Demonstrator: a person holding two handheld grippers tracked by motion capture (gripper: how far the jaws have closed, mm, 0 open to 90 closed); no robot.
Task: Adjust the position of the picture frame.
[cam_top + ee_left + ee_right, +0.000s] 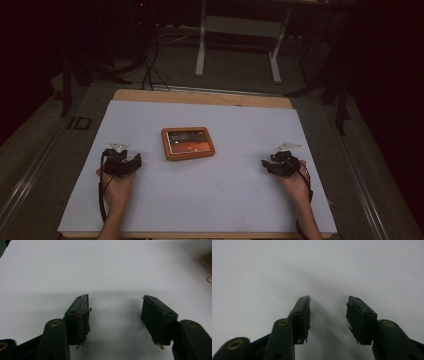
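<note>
While both tongs rest apart and empty on the smooth white surface [200, 200], left tongs [119, 148] at eight o'clock, right tongs [286, 150] at four, the rounded orange-cased tablet [188, 143] lies flat at centre.

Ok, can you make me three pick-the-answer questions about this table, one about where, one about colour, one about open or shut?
1. Where does the flat orange-framed tablet lie?
A. between the two grippers
B. on the floor
C. in a jaw

2. What colour is the sheet covering the table?
A. green
B. white
C. red

3. How are the left gripper and right gripper?
A. both open
B. both shut
C. holding the tablet

Answers: 1 A, it sits mid-table in the high view. 2 B, the cover looks white. 3 A, each pair of jaws stands apart with nothing between.
</note>
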